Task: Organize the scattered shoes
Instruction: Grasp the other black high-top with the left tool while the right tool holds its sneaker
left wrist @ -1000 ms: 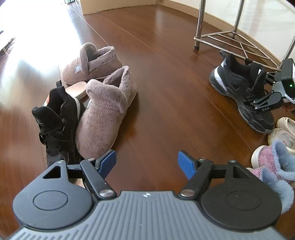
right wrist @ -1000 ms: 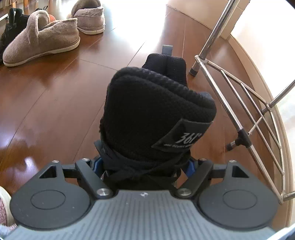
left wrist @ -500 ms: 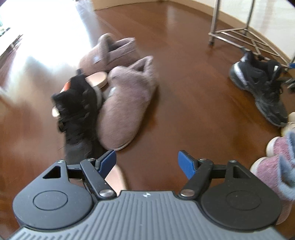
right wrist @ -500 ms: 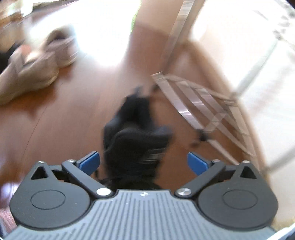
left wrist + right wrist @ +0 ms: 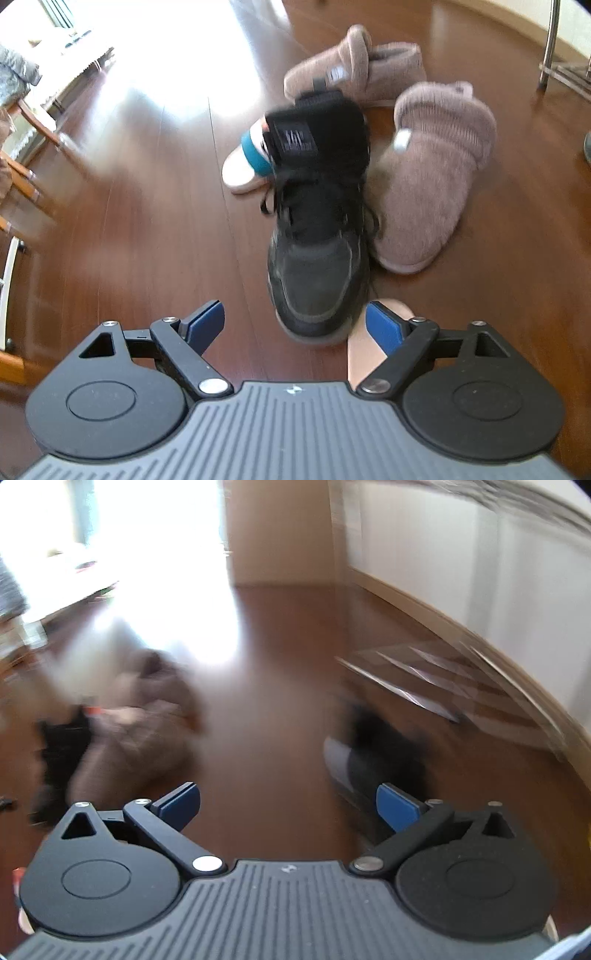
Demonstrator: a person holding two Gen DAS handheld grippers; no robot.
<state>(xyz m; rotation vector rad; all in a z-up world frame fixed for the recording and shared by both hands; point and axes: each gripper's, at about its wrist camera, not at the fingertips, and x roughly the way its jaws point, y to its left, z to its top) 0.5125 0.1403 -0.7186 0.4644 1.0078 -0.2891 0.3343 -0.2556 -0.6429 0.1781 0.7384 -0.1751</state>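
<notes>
Left wrist view, left to right. At the far left edge we note wooden furniture legs (image 5: 26, 173) on the brown wood floor (image 5: 147, 240), with strong glare from a window behind. The left gripper (image 5: 295, 325) points down at the shoe pile; its jaws have just been opening and stand apart, blue pads clear of everything, nothing pressed between them. Just beyond the pads a black sneaker (image 5: 319, 229) sits upright, toe toward the camera, tongue label facing us. Behind its left side lies a pale slipper with a teal band (image 5: 245, 162), partly under the sneaker. Under the right pad a pink sole (image 5: 365, 354) shows, touching the sneaker's toe; we cannot tell what shoe it belongs to. To the right of the sneaker, touching it, lies a mauve plush slipper (image 5: 432, 184); its mate (image 5: 354, 70) lies behind, across the top of the pile. At the far right edge we see the foot of a metal rack (image 5: 550, 48).

Right wrist view, heavily blurred. At left we make out the same pile as a brown and black smear. The right gripper (image 5: 288, 808) has its jaws spread wide and empty; they have just been opening. Right of centre a second black sneaker (image 5: 384, 753) lies on the floor beyond the right pad, not held, just in front of the rack's lower bars (image 5: 424, 686) by the wall.
</notes>
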